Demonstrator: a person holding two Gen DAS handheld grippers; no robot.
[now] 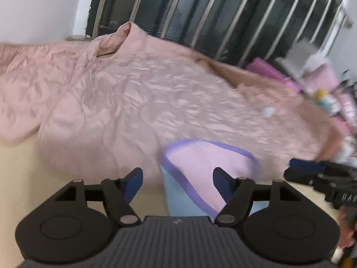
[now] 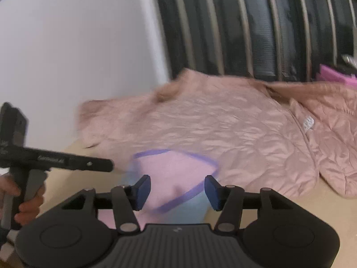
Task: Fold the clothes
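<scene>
Here, both the left tool (image 1: 177,184) and right tool (image 2: 177,192) are held agape above a small pink garment (image 1: 207,165) on the desk (image 1: 20,167); the puffer jacket (image 1: 133,93) beside could be snagged.

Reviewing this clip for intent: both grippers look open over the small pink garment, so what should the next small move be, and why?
Probably lower both and close on the purple-trimmed edge. The left gripper and right gripper are open, holding nothing, with the small pink garment between their fingers, lying partly on the pink jacket.

left gripper (image 1: 177,183): black body, ribbed grey housing | right gripper (image 2: 177,192): same | fingertips (image 2: 142,191): navy blue
</scene>
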